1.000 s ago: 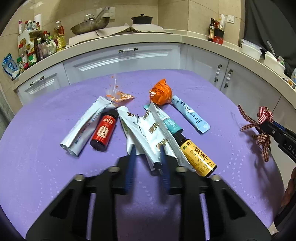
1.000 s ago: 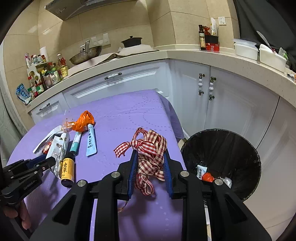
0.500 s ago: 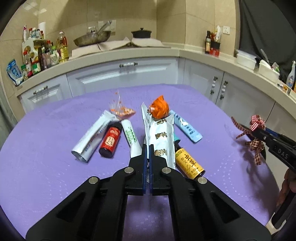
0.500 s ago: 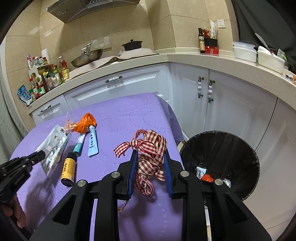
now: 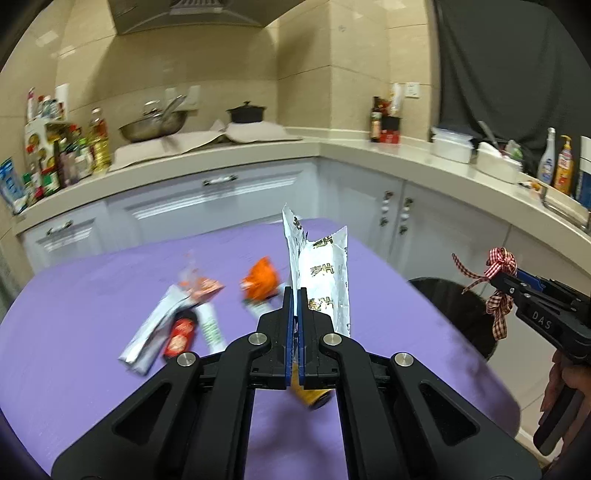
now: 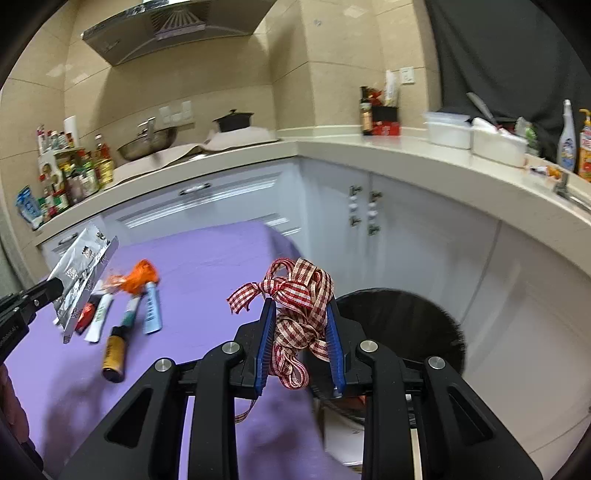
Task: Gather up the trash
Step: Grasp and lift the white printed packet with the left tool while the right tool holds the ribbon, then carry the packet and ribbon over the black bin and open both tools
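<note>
1. The kitchen: beige tiled walls, a range hood (image 6: 173, 27), and an L-shaped counter (image 5: 332, 151) over white cabinets (image 6: 399, 236) carrying a wok (image 5: 153, 127), a black pot (image 5: 245, 112) and condiment bottles (image 5: 66, 158).
2. A purple-covered table (image 5: 74, 369) fills the foreground.
3. A black-lined trash bin (image 6: 402, 325) stands on the floor just beside the table's right edge.
4. The left gripper (image 5: 295, 295) is clenched on silver foil wrappers (image 5: 325, 273), lifted upright above the table.
5. The right gripper (image 6: 300, 314) grasps a red checked ribbon (image 6: 295, 295), held near the bin's rim.
6. More trash lies on the table: an orange wrapper (image 5: 260, 282), a silver sachet (image 5: 151, 332), a red bottle (image 5: 181, 332), a yellow-labelled bottle (image 6: 115, 350).
</note>
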`<action>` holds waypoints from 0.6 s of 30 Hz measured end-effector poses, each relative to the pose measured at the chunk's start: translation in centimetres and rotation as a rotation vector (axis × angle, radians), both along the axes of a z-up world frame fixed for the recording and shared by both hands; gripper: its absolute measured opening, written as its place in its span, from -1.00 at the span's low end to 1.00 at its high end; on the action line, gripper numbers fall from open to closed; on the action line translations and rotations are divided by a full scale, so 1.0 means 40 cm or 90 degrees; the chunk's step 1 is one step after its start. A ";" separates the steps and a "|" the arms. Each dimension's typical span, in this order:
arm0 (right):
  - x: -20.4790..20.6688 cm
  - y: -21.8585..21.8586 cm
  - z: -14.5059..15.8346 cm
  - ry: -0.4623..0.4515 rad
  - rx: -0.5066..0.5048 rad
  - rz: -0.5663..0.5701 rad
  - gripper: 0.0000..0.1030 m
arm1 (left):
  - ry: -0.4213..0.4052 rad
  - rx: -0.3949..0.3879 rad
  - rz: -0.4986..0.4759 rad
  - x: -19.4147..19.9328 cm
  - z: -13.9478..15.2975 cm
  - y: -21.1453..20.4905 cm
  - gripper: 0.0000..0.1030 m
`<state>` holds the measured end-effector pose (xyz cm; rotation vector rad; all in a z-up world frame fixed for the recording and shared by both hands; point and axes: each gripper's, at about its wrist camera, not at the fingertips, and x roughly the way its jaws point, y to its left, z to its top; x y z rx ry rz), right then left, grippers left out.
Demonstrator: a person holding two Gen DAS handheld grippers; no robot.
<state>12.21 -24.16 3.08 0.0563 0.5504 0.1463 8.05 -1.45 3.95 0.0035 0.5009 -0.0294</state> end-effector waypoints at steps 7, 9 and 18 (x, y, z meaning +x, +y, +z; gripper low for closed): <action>0.007 -0.075 0.004 -0.016 -0.010 -0.054 -0.47 | -0.023 0.011 -0.072 0.051 0.007 -0.138 -0.97; 0.013 -0.092 0.003 -0.019 -0.016 -0.066 -0.47 | -0.029 0.016 -0.088 0.064 0.008 -0.178 -0.97; 0.036 -0.158 -0.008 -0.025 -0.021 -0.095 -0.47 | -0.035 0.030 -0.138 0.118 -0.008 -0.307 -0.97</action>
